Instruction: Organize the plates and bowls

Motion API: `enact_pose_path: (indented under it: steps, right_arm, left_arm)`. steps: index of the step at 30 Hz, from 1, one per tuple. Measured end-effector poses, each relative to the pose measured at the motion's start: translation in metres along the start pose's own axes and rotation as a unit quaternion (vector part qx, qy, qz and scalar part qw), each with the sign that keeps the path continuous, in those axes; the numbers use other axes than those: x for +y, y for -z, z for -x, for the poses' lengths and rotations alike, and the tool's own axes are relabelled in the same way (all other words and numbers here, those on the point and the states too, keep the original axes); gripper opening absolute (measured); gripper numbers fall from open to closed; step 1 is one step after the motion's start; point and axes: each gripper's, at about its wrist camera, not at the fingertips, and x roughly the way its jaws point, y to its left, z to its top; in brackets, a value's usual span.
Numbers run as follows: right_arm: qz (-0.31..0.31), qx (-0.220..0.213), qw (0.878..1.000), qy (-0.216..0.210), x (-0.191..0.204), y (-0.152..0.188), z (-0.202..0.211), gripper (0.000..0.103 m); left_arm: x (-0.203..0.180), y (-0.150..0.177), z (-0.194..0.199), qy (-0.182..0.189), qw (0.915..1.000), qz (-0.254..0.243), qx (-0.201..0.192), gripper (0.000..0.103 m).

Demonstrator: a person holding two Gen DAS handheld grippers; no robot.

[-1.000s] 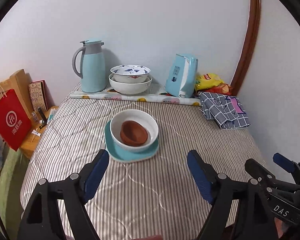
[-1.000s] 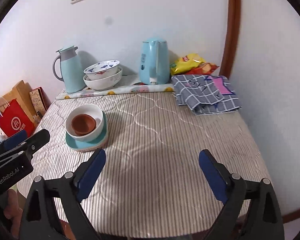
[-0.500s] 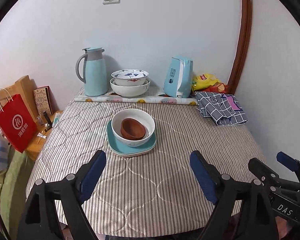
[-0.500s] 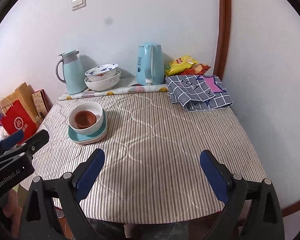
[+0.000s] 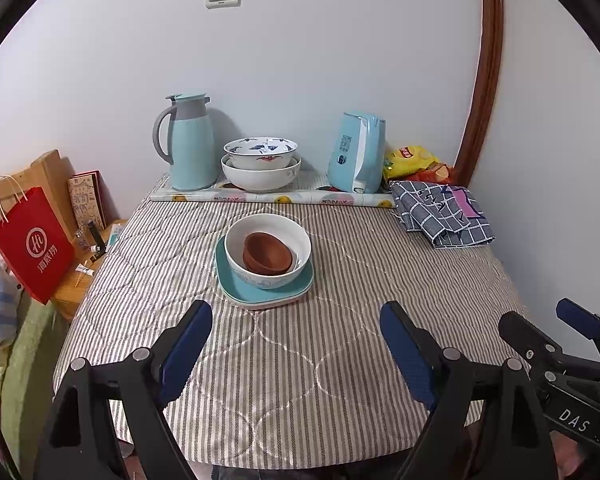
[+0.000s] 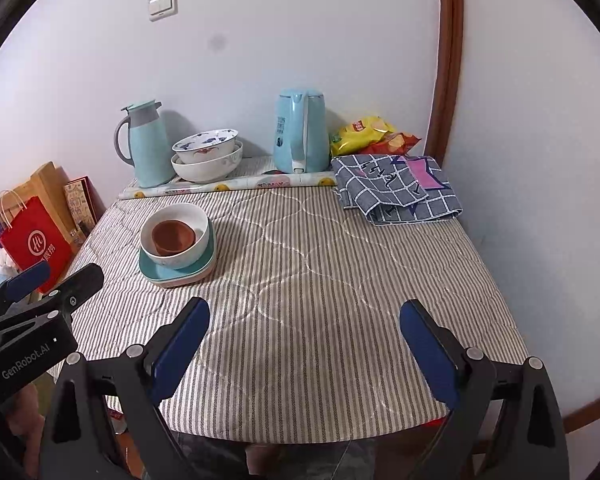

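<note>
A small brown bowl (image 5: 267, 253) sits inside a white bowl (image 5: 236, 256), which stands on a teal plate (image 5: 304, 284) in the middle of the striped table; the stack also shows in the right wrist view (image 6: 176, 240). At the back, a blue-patterned bowl (image 5: 260, 152) rests in a larger white bowl (image 5: 260, 178). My left gripper (image 5: 296, 340) is open and empty, near the table's front edge, well short of the stack. My right gripper (image 6: 304, 340) is open and empty, to the right of the stack.
A teal thermos jug (image 5: 190, 140) and a teal kettle (image 5: 356, 152) stand at the back by the wall. A folded checked cloth (image 5: 444, 212) and snack bags (image 5: 412, 158) lie at the back right. A red paper bag (image 5: 32, 244) stands left of the table.
Both grippers have drawn back from the table and risen, so the stack looks smaller and the front table edge has come into view. Nothing on the table has moved.
</note>
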Motion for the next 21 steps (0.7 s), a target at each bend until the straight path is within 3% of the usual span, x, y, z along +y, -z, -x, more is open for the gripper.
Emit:
enact_pose_path:
  steps: [21]
  right_arm:
    - [-0.004, 0.003, 1.000, -0.001, -0.0022, 0.0030, -0.0008, 0.095]
  left_arm:
    - [-0.0025, 0.0015, -0.0008, 0.003, 1.0000, -0.001, 0.001, 0.085]
